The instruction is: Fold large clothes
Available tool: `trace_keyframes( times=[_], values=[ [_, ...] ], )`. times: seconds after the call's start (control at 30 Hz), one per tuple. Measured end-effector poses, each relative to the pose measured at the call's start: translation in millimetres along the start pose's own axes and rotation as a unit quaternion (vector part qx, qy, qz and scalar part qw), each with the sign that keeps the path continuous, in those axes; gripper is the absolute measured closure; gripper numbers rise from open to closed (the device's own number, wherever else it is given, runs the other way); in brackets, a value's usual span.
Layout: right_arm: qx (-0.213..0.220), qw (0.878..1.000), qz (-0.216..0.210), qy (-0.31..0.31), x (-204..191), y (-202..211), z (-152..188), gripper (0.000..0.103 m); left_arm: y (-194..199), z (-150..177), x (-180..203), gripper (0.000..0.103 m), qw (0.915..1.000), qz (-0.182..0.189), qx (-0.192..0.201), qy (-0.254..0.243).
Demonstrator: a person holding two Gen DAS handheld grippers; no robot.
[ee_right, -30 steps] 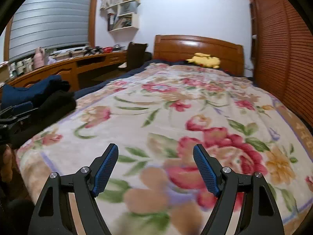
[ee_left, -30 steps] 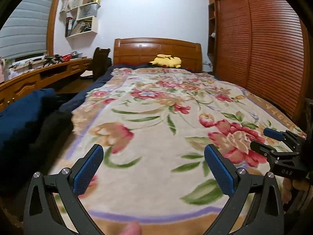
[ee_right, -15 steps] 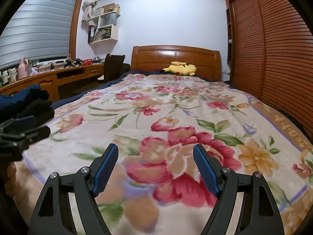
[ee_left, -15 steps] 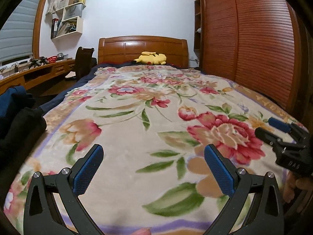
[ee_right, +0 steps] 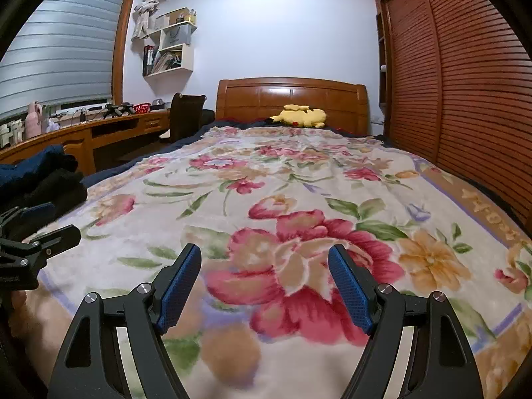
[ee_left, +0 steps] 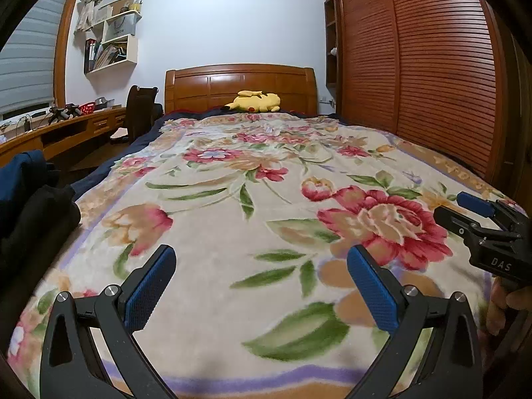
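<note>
A heap of dark clothes, black and navy, lies at the left edge of the bed; it also shows in the right wrist view. My left gripper is open and empty over the near end of the floral blanket. My right gripper is open and empty over the blanket's big red flower. Each gripper appears at the edge of the other's view: the right one and the left one. The clothes lie to the left of both grippers, apart from them.
A yellow plush toy lies by the wooden headboard. A slatted wardrobe runs along the bed's right side. A desk and a dark chair stand on the left, with wall shelves above.
Both grippers have swung right and tilted up, so the bed is now centred and the dark clothes have slid to the left edge. Both stay open.
</note>
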State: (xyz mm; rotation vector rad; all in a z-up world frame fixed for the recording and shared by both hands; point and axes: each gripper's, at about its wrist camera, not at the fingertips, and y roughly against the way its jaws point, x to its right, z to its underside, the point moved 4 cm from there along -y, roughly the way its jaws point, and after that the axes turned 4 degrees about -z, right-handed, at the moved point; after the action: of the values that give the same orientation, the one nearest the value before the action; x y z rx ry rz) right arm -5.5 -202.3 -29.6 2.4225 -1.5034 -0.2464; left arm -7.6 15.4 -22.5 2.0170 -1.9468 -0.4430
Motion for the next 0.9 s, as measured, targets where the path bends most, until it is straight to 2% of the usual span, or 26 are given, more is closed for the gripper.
trace_keyframes(
  times=[0.9],
  values=[
    [0.002, 1.0, -0.004, 0.003, 12, 0, 2, 0.023, 1, 1, -7, 0.0, 1.0, -0.002, 0.001, 0.005]
  ],
)
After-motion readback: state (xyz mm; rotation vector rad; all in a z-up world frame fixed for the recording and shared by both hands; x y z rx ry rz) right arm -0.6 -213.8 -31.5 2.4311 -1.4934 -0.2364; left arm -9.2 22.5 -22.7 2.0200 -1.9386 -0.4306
